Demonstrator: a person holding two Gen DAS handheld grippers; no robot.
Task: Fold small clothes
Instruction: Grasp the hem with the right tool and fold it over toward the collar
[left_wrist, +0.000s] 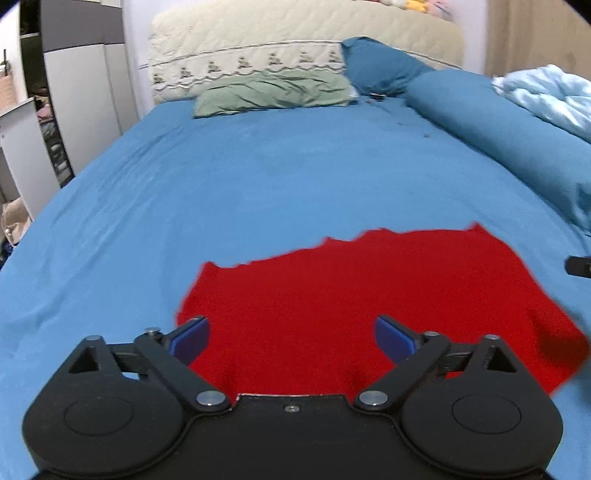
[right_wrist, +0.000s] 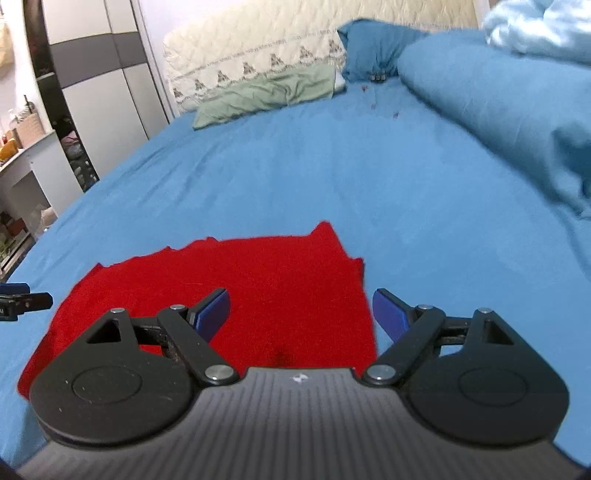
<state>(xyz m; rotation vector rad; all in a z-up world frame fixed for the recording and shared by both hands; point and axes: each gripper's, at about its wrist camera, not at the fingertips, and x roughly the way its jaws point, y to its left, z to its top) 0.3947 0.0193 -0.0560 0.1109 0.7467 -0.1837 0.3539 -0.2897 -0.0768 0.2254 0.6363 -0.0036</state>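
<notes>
Landmark: red garment (left_wrist: 369, 314), lying flat on the blue bedsheet (left_wrist: 258, 184). Left gripper (left_wrist: 291, 338) hangs over its near left portion, jaws spread wide, holding nothing. Right gripper (right_wrist: 300, 312) hangs over its near right edge, jaws likewise spread. Beyond the garment: green pillow (left_wrist: 273, 92), then blue bolster (left_wrist: 498, 129).

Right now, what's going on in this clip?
A person holds a two-finger gripper in each hand over a red garment lying spread out on a bed with a blue sheet. The left gripper and right gripper are both open and hold nothing, poised at the garment's near edge. It lies fairly flat, with no fold visibly under way.
</notes>
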